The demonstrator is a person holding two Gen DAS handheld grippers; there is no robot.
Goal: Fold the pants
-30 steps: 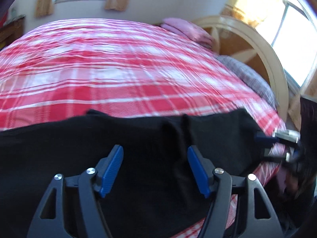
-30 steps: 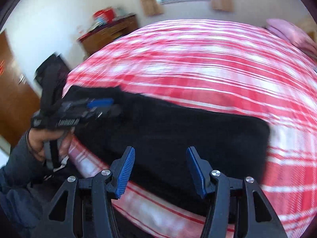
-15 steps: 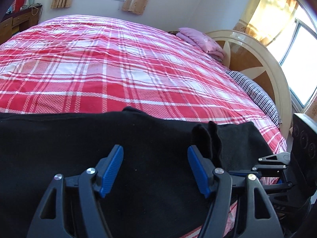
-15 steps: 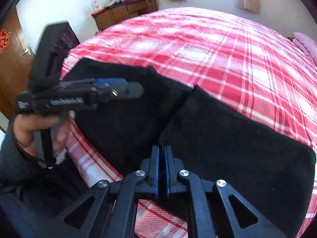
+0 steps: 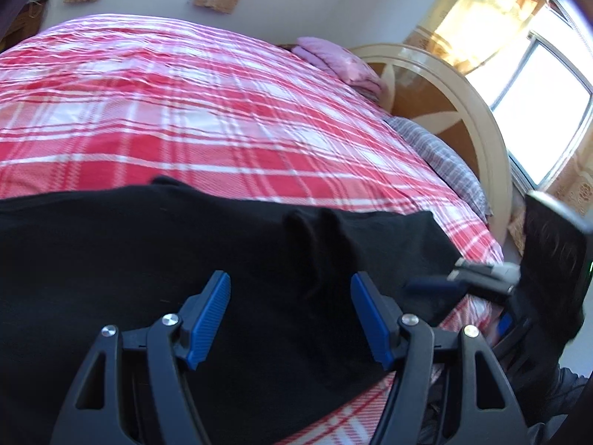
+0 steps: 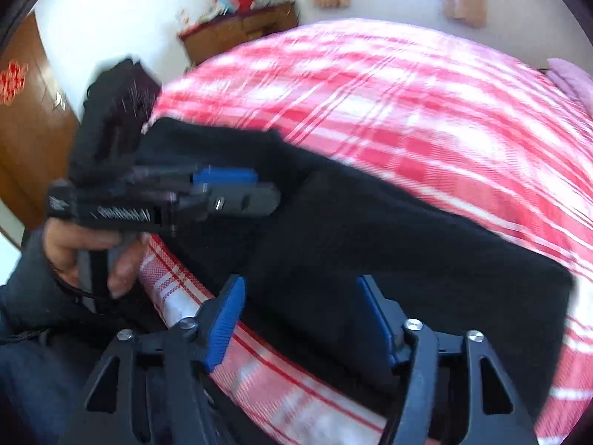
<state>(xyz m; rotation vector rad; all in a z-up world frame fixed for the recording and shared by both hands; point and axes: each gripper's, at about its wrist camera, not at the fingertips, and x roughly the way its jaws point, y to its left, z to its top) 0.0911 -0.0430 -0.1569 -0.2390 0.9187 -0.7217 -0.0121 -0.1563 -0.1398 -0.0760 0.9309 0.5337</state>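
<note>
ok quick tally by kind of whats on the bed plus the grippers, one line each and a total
black pants: 1
pink pillow: 1
grey checked pillow: 1
grippers: 2, the left gripper open over the pants, the right gripper with jaws opening and nothing pinched between them
total: 5

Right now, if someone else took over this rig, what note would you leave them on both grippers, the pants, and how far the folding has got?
Left gripper: jaws open, nothing between them, over the black pants.
Right gripper: jaws opening, empty, over the pants' near edge.
Pants: spread along the near edge of the red plaid bed, with a raised pucker of cloth ahead of the left gripper.
Done: pants lie on the bed in a long band; how many folds they hold cannot be told.
Left: flatten the pucker, then likely fold end to end.
</note>
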